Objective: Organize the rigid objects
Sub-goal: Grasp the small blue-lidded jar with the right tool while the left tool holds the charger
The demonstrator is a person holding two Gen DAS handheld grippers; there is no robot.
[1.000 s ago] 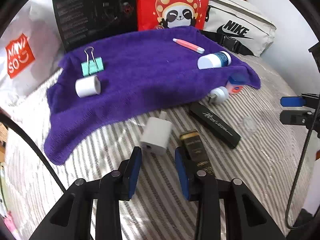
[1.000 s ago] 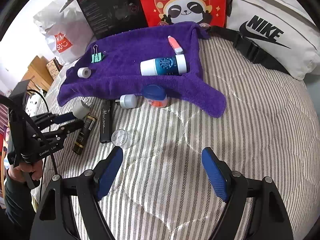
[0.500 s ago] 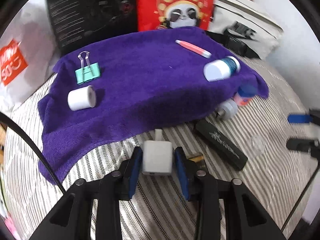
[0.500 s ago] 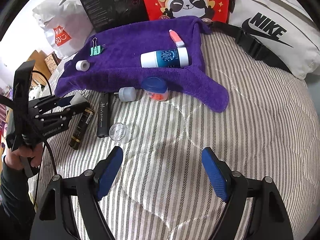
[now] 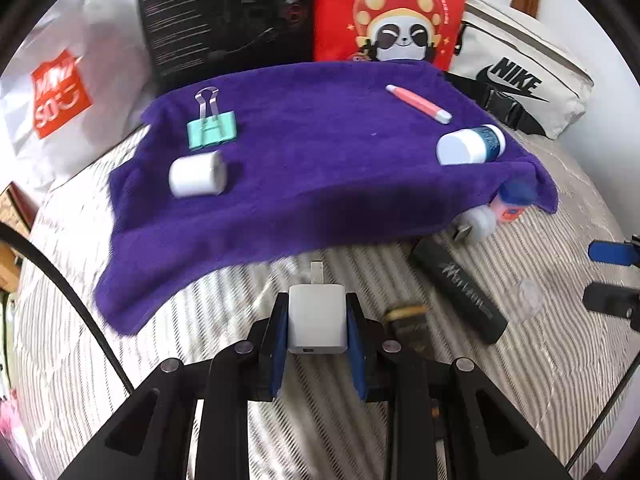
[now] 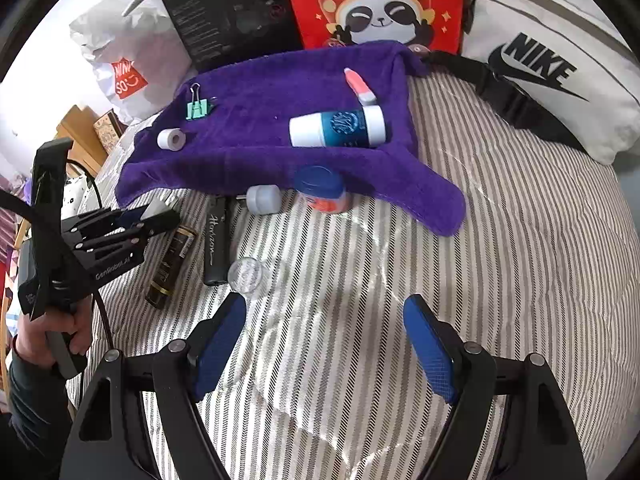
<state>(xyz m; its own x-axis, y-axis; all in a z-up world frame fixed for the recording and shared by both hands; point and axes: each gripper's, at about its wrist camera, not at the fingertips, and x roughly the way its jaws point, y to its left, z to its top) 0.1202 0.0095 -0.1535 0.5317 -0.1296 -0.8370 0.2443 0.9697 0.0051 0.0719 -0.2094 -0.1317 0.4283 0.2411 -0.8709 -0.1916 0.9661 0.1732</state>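
My left gripper is shut on a white charger plug and holds it just above the striped bed, in front of the purple towel. On the towel lie a green binder clip, a white tape roll, a pink pen and a blue-and-white bottle. My right gripper is open and empty above the bed, just behind a clear round lid. The left gripper also shows in the right wrist view.
On the bed near the towel's front edge lie a black stick, a dark gold-capped tube, a small white cylinder and a blue-capped orange jar. A black box, red panda bag and Nike bag stand behind.
My left gripper closed on the white charger plug and lifted it off the bed toward the towel. The right gripper stayed open and drifted slightly forward.
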